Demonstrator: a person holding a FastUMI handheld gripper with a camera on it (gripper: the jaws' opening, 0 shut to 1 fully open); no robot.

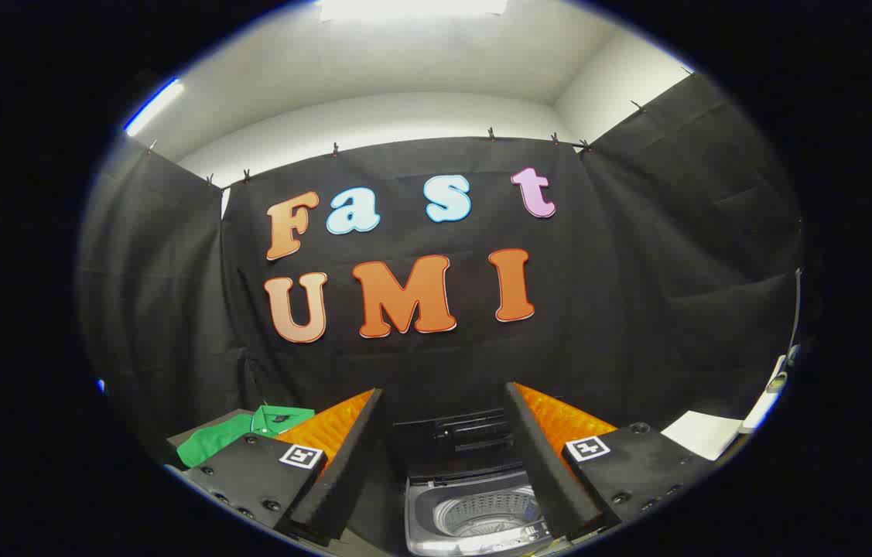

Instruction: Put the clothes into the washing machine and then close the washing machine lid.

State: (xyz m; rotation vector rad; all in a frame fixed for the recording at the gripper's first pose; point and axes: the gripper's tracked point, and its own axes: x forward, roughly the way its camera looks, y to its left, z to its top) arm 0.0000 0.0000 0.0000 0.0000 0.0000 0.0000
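The gripper [443, 433] is spread wide, grasping nothing, above one grey open-topped washing machine [474, 510]; one green garment [238, 435], perhaps a shirt, lies beside.

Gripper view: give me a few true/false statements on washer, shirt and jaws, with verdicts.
1. The washing machine has its lid raised and its drum visible. True.
2. The green shirt lies inside the drum. False: it lies on a surface beside the left finger, outside the machine.
3. The gripper has its jaws clamped on the shirt. False: the jaws are open and hold nothing.
4. The machine sits between and just ahead of the fingers. True.
5. A white sheet lies off to the right of the machine. True.
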